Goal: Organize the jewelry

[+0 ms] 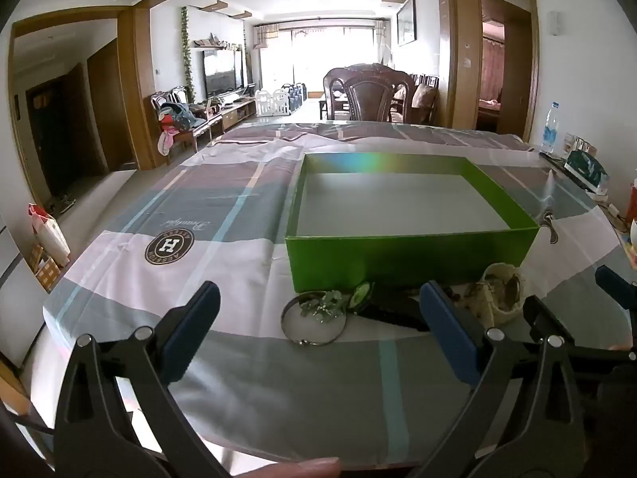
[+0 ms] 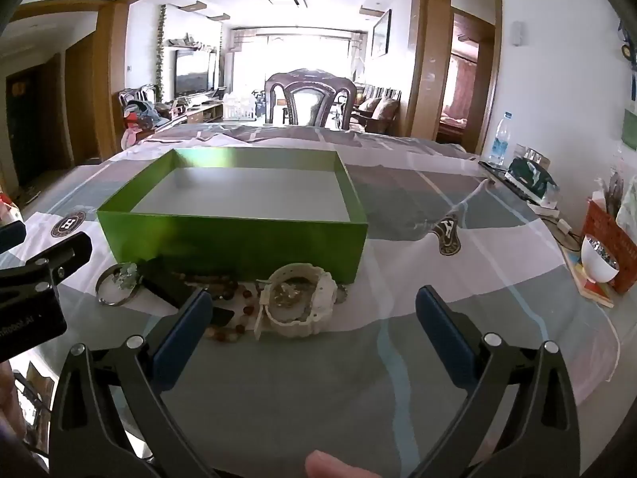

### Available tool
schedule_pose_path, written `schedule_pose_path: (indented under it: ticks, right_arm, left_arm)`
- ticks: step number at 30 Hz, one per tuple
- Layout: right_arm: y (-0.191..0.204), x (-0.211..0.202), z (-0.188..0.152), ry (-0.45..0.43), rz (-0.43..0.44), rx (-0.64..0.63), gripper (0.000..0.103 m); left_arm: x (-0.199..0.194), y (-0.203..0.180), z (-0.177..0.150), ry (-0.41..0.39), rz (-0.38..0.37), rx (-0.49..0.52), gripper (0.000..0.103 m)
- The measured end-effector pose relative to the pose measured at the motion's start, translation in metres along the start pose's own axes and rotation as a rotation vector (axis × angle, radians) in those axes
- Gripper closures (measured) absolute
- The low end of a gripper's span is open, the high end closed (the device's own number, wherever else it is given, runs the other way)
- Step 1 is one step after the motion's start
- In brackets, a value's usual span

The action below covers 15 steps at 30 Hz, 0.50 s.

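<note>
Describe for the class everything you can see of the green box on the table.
The green box is a shallow, open rectangular tray with no lid, seemingly cardboard with a glossy, slightly iridescent green skin outside and on the inner walls. Its floor is plain pale grey, and nothing lies inside. It sits flat and upright on the checked tablecloth. The jewelry lies in a row along its near wall: a metal ring, brown beads and a cream watch.

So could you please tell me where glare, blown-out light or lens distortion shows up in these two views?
Left wrist view: a rainbow flare crosses the far inner wall of the green box, the balcony window is blown out, and the door frames bow. Right wrist view: the same window is washed out even more, hazing the chair, and the edges darken.
</note>
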State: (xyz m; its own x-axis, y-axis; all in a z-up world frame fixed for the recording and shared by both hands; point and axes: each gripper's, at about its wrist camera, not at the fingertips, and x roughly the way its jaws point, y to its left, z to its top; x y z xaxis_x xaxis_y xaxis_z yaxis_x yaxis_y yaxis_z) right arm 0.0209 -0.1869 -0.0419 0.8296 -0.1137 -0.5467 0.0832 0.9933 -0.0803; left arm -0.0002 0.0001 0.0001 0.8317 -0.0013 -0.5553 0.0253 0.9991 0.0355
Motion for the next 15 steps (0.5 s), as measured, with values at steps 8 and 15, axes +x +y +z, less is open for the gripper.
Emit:
schedule_pose_path:
  ticks: [8, 15]
  right_arm:
    - [0.0001, -0.0004, -0.0006, -0.003, 0.007, 0.006, 0.003]
    - [0.0006, -0.0004, -0.0024, -0.004, 0.010, 0.007, 0.003]
  left_arm:
    - [0.0004, 0.0006, 0.0001, 0.001, 0.000, 0.002, 0.004]
    - [0.0003, -0.0002, 0.0002, 0.002, 0.001, 0.005, 0.004]
